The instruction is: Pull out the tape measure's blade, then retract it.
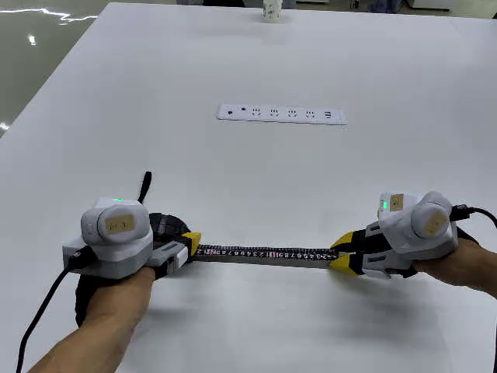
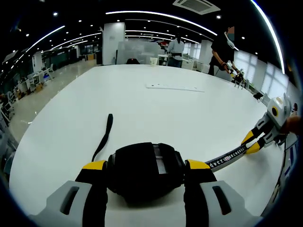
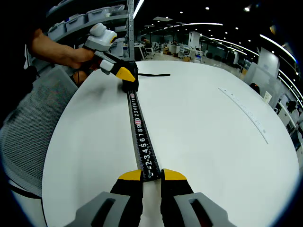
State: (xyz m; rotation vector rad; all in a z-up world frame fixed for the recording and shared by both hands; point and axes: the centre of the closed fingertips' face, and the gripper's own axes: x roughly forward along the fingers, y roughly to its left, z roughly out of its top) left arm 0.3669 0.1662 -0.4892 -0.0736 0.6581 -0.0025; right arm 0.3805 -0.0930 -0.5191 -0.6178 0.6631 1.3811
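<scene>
Between jaws of left gripper (image 1: 186,250), clamped from both sides: black tape measure case (image 2: 144,172), at 8 o'clock in head view, apparently resting on white bench (image 1: 248,179). At 4 o'clock: right gripper (image 3: 151,176), jaws pinching tip of blade (image 3: 139,127). Blade stretched straight between the two. Judged step: end of pull-out. Next move: right gripper eased toward case, blade kept straight and under control. Legible on blade: numerals 2 to 9; no brand readable. Outward: wrist strap (image 2: 105,135) at 11 o'clock of case; power strip (image 1: 281,114) toward 12 o'clock.
</scene>
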